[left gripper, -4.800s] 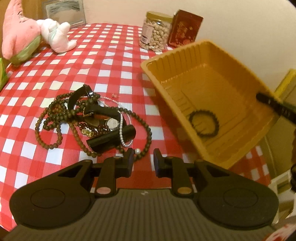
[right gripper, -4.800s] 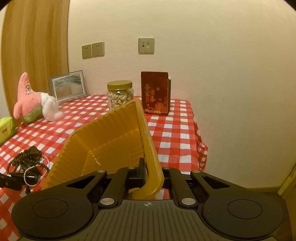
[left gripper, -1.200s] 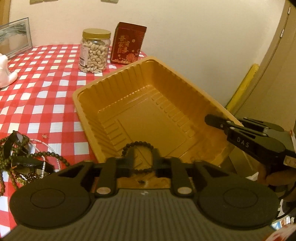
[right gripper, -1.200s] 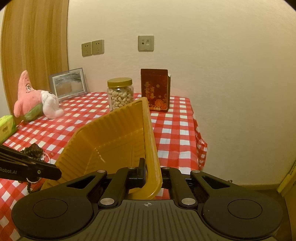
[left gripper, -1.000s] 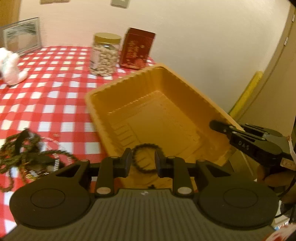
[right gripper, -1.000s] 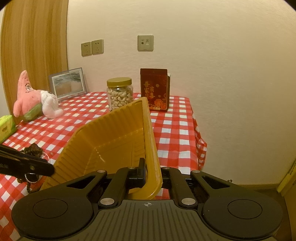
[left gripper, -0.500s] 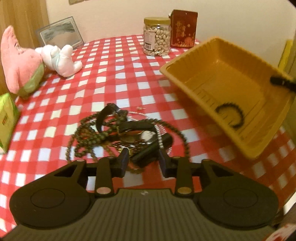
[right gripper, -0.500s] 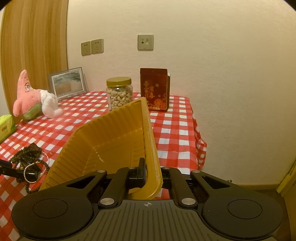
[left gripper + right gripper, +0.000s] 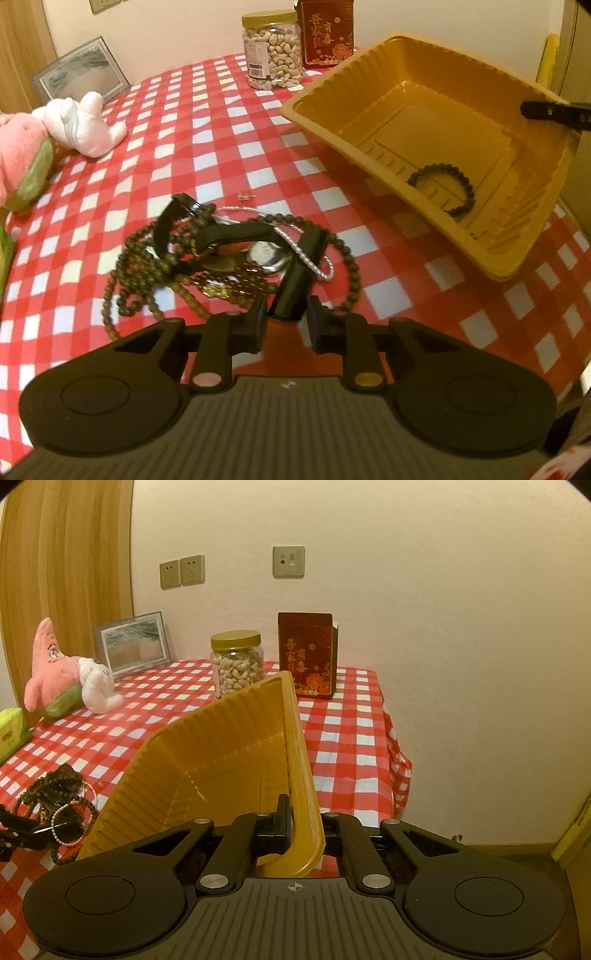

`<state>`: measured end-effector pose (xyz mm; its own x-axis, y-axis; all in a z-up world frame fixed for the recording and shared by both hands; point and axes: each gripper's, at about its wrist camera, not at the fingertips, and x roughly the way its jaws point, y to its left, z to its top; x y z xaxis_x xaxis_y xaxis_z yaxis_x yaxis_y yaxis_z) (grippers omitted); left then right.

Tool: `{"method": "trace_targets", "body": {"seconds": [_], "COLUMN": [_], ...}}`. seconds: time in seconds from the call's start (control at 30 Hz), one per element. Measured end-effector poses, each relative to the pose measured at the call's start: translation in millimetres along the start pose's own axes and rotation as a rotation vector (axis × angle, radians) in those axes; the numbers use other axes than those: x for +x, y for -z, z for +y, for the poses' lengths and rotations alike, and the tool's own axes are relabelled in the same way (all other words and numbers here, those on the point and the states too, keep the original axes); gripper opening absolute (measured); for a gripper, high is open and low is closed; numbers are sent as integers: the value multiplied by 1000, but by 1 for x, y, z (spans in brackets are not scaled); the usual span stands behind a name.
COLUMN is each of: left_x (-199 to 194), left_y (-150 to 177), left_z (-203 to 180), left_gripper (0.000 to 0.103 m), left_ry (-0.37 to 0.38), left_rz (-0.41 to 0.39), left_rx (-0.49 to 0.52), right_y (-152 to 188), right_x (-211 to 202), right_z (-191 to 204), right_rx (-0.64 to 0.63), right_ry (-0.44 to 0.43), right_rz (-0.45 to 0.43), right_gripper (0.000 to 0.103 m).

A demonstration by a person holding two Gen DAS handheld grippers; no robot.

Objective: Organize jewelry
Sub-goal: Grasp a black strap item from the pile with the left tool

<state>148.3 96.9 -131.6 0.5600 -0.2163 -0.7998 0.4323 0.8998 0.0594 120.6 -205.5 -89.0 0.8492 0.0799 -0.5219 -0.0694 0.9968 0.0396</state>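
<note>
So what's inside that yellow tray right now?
The yellow tray holds one dark beaded bracelet, lying on its ribbed floor. The rest of the floor looks bare from the left camera. The right tool clamps its rim, hiding a bit there.

Glossy ribbed orange plastic tray [image 9: 495,254]; matt dark beaded bracelet [image 9: 443,188]; shiny silver metal chain [image 9: 306,258]; red-and-white checked cloth tablecloth [image 9: 221,122]; clear plastic nut jar [image 9: 271,55].

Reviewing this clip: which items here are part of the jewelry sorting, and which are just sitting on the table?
Part of the job:
- jewelry pile on the cloth, black watch strap between the left gripper fingers
- yellow tray, rim clamped by the right gripper
- black bead bracelet in the tray

Lying about:
- cashew jar
- red box
- picture frame
- plush toys
</note>
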Motion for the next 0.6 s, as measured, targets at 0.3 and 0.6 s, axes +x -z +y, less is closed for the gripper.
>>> {"method": "trace_targets", "body": {"seconds": [0.3, 0.6], "left_x": [10, 21], "left_y": [-10, -15], "left_z": [-6, -17], "left_gripper": [31, 18], "left_ry": [-16, -9], "left_rz": [4, 6], "left_rx": [22, 110], "right_y": [0, 0], "right_x": [0, 0], "right_z": [0, 0], "right_rx": [2, 2], "right_ry": [1, 0], "right_rz": [1, 2], "right_gripper": [6, 6]}}
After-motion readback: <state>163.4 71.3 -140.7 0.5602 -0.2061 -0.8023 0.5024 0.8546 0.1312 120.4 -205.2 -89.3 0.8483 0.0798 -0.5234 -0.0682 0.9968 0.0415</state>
